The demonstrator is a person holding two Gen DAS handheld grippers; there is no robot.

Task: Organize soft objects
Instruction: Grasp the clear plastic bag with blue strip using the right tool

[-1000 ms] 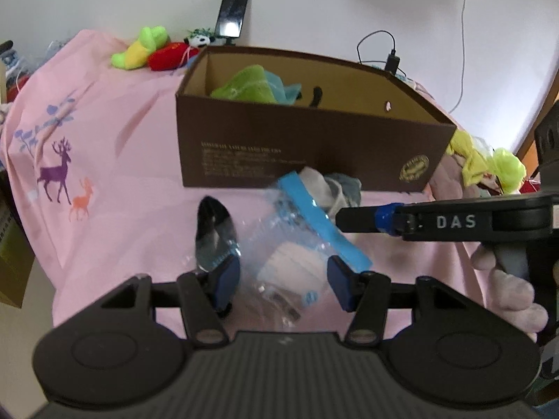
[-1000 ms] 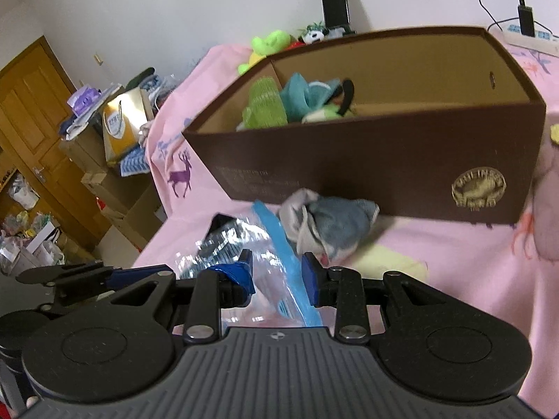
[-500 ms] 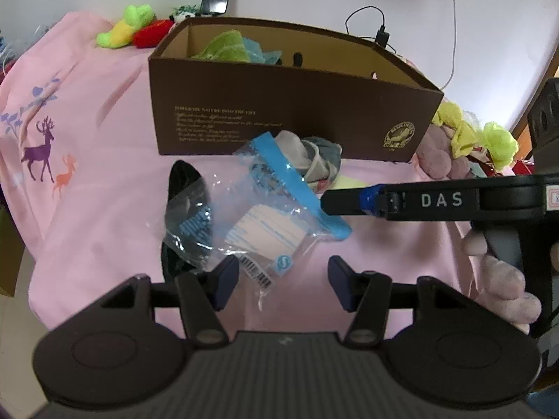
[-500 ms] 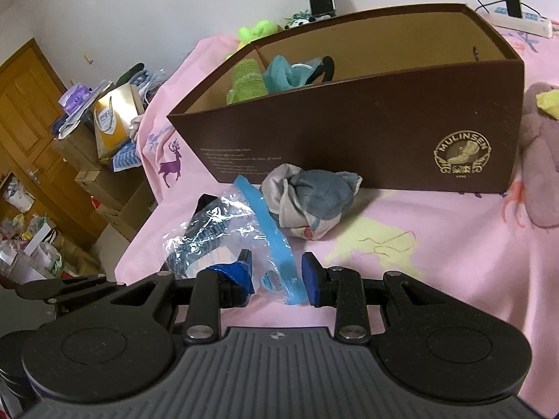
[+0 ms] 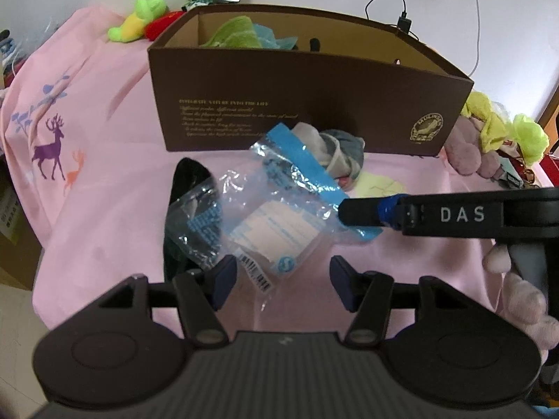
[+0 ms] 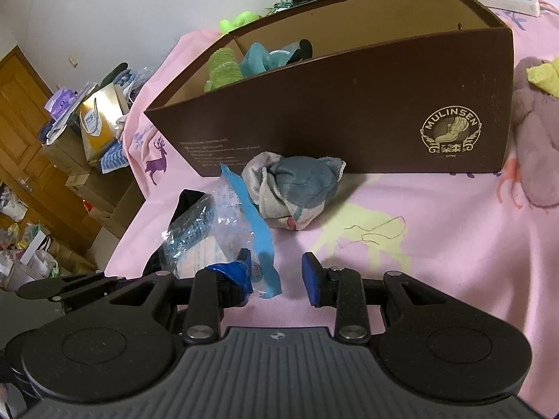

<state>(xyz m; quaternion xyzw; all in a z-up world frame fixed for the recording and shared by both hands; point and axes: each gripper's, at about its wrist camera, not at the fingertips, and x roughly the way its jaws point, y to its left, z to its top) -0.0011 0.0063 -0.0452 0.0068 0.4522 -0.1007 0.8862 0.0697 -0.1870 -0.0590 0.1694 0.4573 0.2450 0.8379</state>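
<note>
Crinkled clear plastic bag [image 5: 269,209] with a blue zip strip and a white printed label, lying on the pink sheet [image 5: 104,146] near the front of the box; glossy, wrinkled film, a barcode sticker at its near corner. Partly beneath its left edge, a black sock [image 5: 185,181], matte and flat, with a pointed far end. Just beyond the bag, touching the box front, a balled grey-and-cream fabric bundle [image 6: 297,185], soft and fleecy.

Behind these, a long brown cardboard box [image 5: 297,104], open-topped, with gold lettering and a round gold emblem on its front wall. Inside at the far left end, a fuzzy green cloth [image 6: 223,68], a teal cloth [image 6: 258,57] and something black beside them.

Left tool [image 5: 283,276] spread wide, hovering over the near corner of the bag, blue-padded fingers either side of it, gripping nothing. Right tool [image 6: 277,274] also parted, its left finger [image 6: 241,272] wrapped in blue tape and lying against the bag's blue strip; seen from the left camera as a black bar marked "DAS" whose tip meets the strip's right end.

Far left on the sheet, a lime-green plush [image 5: 139,17] beside a red one; at right, a mauve plush [image 6: 538,146] with yellow-green fabric on top.
</note>
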